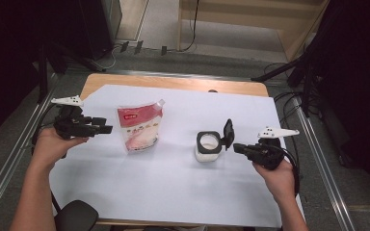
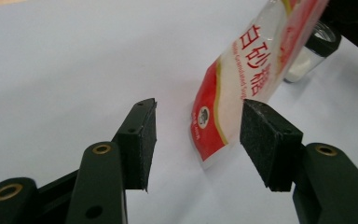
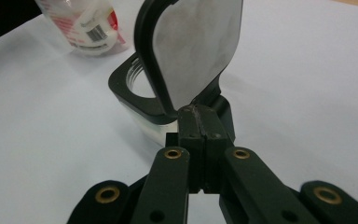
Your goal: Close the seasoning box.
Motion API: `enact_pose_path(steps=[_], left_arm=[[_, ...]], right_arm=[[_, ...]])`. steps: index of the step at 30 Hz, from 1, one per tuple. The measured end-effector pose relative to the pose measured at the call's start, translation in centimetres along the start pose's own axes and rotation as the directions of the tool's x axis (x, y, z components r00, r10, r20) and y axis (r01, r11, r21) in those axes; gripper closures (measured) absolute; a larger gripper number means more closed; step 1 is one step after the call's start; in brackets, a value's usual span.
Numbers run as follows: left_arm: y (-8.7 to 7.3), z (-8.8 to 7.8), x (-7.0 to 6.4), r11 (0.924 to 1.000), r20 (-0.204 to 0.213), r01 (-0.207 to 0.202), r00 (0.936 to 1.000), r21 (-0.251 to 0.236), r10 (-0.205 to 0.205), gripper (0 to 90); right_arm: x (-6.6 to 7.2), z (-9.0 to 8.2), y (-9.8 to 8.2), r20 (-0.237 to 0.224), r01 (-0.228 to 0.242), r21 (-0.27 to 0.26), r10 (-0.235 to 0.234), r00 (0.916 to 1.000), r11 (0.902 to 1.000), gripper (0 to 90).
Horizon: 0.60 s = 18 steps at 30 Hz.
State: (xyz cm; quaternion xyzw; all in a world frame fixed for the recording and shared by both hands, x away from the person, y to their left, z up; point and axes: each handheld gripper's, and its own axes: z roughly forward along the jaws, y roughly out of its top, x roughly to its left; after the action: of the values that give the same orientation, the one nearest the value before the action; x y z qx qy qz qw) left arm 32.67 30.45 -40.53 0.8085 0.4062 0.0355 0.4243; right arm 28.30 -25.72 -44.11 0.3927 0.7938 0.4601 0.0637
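one small clear jar [image 1: 207,153] is standing right of the middle of the bench [image 1: 173,192], on the white sheet covering it. it is a squat, square-shouldered container with see-through walls, a black collar around a round mouth, and white grains lying inside. its single black lid [image 1: 228,133] is hinged and standing upright at the jar's right edge; in the right tool view the lid's inner face [image 3: 193,51] is showing a dull grey, smooth surface.

the right tool [image 1: 239,147] is sitting just beside the jar's lid side, its two black jaws pressed together with nothing showing between the pads; whether they are touching the hinge i cannot tell.

one pouch [image 1: 138,127] is standing well apart to the left, soft glossy plastic in red and white with a corner spout and white contents showing through.

the left tool [image 1: 107,129] is hovering just left of the pouch with its jaws spread apart, rough black pads [image 2: 145,135] holding nothing; in the left tool view the pouch [image 2: 242,79] is leaning beyond them.
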Motion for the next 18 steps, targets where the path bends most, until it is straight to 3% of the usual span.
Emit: enact_pose_path(steps=[10, 18], left_arm=[[-0.2, 1.6, 0.2, 0.9990, -0.015, 0.023, 0.9996, 0.039, -0.022, 46.2], [-0.2, 1.9, 0.1, 0.9992, -0.025, 0.027, 0.9994, 0.029, -0.026, 45.6]], right_arm=[[-0.6, 0.6, 0.3, 0.020, -0.036, -0.021, 0.036, 0.9991, 0.9991, 90.0], [-0.7, 1.3, 0.6, 0.036, -0.054, -0.054, 0.056, 0.9978, 0.9971, 90.0]])
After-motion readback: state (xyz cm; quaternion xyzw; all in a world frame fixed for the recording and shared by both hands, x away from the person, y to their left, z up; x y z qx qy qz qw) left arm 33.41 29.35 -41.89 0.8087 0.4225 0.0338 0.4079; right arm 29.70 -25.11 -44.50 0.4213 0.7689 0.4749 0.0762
